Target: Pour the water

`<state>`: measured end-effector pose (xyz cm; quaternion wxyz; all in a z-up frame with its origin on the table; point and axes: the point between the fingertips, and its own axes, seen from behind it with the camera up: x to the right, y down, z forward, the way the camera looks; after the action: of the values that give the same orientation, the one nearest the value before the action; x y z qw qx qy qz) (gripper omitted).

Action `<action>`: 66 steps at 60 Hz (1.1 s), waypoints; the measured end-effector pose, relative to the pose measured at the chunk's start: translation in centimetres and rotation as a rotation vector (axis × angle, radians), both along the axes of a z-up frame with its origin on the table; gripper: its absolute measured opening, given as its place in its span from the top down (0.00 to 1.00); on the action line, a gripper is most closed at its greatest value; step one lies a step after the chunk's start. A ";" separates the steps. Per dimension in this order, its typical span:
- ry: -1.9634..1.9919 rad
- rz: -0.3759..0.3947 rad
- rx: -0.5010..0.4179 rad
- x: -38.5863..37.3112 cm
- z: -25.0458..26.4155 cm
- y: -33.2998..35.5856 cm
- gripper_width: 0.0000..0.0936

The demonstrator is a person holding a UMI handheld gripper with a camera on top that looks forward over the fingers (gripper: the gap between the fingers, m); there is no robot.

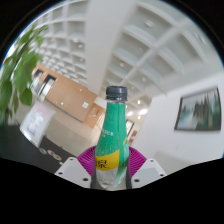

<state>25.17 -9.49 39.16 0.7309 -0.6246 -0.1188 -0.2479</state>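
A clear plastic bottle [114,135] with a green and yellow label and a grey cap stands upright between my fingers. My gripper [110,166] is shut on the bottle, with both magenta pads [135,157] pressed against its sides at the level of the yellow band. The bottle is lifted, and the camera looks upward past it toward the ceiling. The bottle's base is hidden between the fingers.
A white coffered ceiling [150,50] fills the upper view. A green plant [20,70] hangs at the left. A wooden wall panel [65,100] lies behind the bottle. A framed picture [200,108] hangs on the wall at the right.
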 end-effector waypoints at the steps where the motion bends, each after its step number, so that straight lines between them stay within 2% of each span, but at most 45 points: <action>1: 0.067 0.013 -0.011 -0.6 -0.8 2.4 0.57; 5: 0.285 0.044 -0.072 0.2 -3.7 4.2 0.57; 6: 0.325 0.044 -0.087 1.1 -5.6 2.1 0.57; 10: 0.447 0.053 -0.154 0.3 -10.1 4.6 0.57; 22: 0.565 -0.004 -0.325 4.1 -24.3 6.0 0.57; 32: 0.554 -0.027 -0.414 5.3 -31.9 5.8 0.57; 33: 0.550 -0.021 -0.410 5.3 -31.7 5.7 0.57; 34: 0.532 -0.006 -0.365 5.3 -31.2 6.0 0.56; 39: 0.486 -0.008 -0.351 4.7 -31.5 5.7 0.56; 47: 0.501 -0.022 -0.347 4.8 -31.2 5.8 0.43; 50: 0.519 -0.035 -0.392 4.7 -31.9 5.5 0.33; 54: 0.543 -0.052 -0.449 4.4 -32.7 4.6 0.07; 56: 0.538 -0.069 -0.465 4.4 -32.7 4.0 0.11; 61: 0.508 -0.103 -0.493 4.4 -32.2 1.9 0.07; 66: 0.497 -0.107 -0.510 3.3 -31.0 -0.7 0.09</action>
<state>28.46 -10.19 8.20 0.5443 -0.8333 0.0373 -0.0890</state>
